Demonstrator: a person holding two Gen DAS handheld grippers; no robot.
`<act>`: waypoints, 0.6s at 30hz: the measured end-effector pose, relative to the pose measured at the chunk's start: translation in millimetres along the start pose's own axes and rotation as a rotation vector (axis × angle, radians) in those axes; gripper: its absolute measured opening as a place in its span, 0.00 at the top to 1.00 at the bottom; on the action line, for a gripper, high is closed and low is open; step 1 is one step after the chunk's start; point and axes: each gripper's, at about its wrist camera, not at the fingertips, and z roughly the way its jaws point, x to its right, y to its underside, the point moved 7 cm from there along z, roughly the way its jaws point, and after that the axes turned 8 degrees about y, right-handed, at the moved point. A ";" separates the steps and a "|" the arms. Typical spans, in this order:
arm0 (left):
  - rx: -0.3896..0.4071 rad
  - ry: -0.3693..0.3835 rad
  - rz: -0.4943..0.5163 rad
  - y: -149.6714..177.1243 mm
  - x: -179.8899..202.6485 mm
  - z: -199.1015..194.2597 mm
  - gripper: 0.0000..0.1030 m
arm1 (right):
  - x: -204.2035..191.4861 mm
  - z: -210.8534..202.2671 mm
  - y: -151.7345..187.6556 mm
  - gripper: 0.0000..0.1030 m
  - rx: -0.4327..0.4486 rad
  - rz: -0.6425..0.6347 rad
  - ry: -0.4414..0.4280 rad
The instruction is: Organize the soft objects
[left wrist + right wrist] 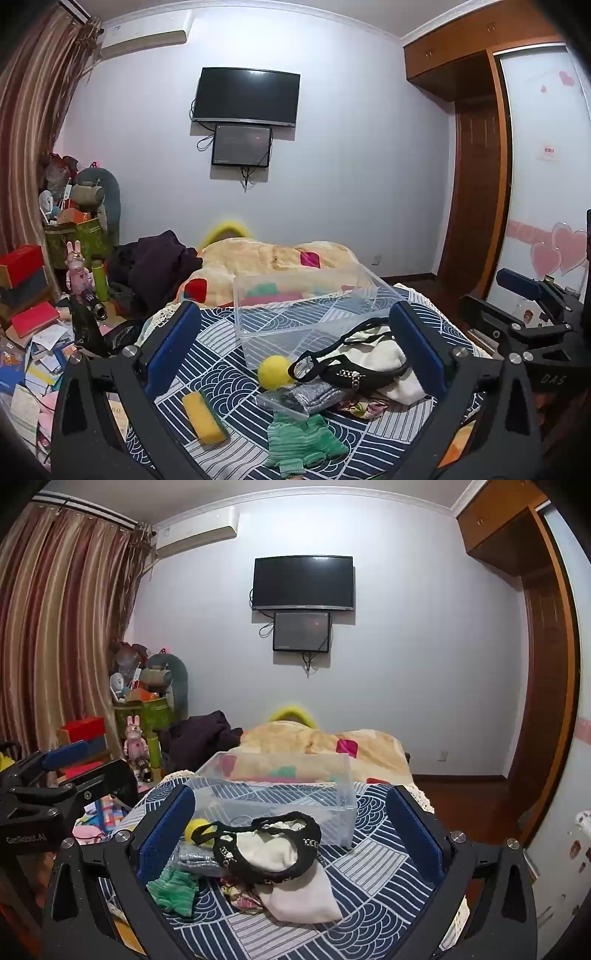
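A: Between our spread left tongs point(295, 343), holding nothing, the yellow ball point(274, 372) touches the clear bin point(306, 314); the sponge point(204, 417) sits nearer.

B: Between our right tongs point(291, 829), likewise spread and holding nothing, lies the white cloth point(295, 890). We judge it limp and light; pinch a bunched fold.

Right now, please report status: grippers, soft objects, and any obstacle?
Left gripper and right gripper open, holding nothing. Clear bin empty; yellow ball, sponge, green cloth on bed. Black strap lies over white cloth.
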 end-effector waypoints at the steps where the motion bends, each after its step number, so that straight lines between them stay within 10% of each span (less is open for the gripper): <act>1: -0.002 0.001 -0.001 0.1 0.0 0.2 0.00 | 0.0 -0.1 -0.1 0.00 -0.001 0.001 -0.003; 18: -0.005 0.009 0.029 2.1 8.0 4.6 0.00 | -0.4 -6.7 -6.0 0.00 0.014 0.002 -0.007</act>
